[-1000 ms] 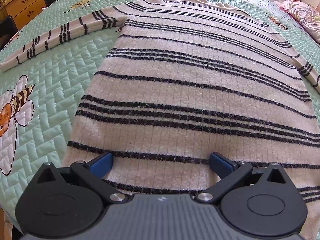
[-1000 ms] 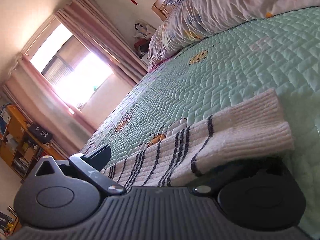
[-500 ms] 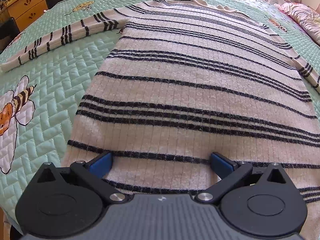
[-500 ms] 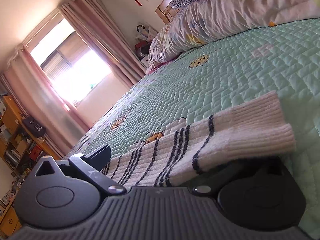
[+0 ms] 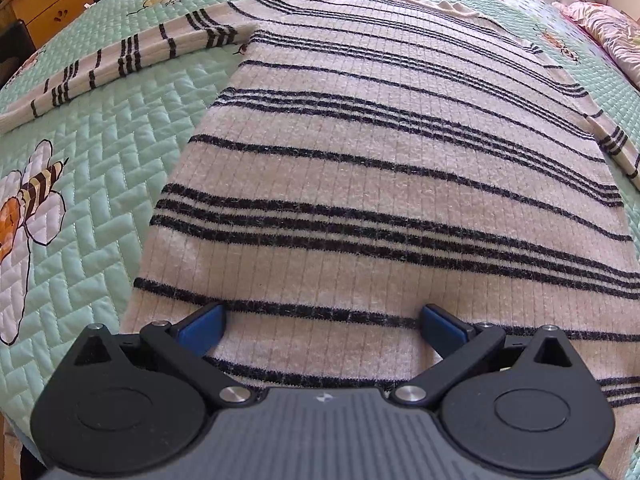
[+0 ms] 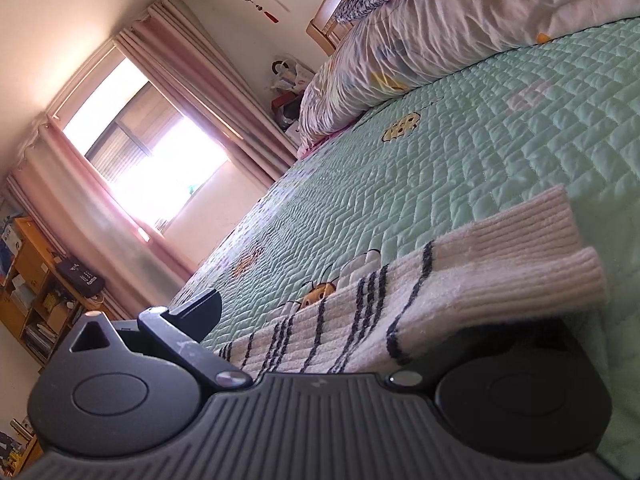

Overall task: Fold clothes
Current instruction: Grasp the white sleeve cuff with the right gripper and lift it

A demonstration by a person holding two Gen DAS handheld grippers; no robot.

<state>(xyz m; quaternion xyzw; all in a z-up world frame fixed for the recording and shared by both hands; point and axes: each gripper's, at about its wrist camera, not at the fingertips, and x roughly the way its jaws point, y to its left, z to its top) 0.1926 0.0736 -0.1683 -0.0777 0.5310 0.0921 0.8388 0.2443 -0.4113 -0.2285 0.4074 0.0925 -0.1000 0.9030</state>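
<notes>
A cream sweater with black stripes (image 5: 392, 168) lies flat on the green quilted bed (image 5: 96, 184), its left sleeve (image 5: 132, 56) stretched out to the far left. My left gripper (image 5: 320, 326) is open, low over the sweater's hem, blue pads apart on either side. In the right wrist view the sweater's other sleeve (image 6: 440, 300) drapes across my right gripper (image 6: 360, 320), its ribbed cuff (image 6: 552, 252) lifted off the quilt. The right gripper's left finger (image 6: 200, 306) stands wide; the right finger is hidden under the sleeve.
A wooden dresser (image 5: 48, 4) stands beyond the bed at the far left. A rumpled duvet and pillows (image 6: 460, 32) lie at the head of the bed. A window with pink curtains (image 6: 140, 152) and wooden shelves (image 6: 28, 292) are behind.
The left gripper's view has tilted slightly; the sweater sits a little lower in frame. The right gripper has lifted and turned a little with the sleeve still across it.
</notes>
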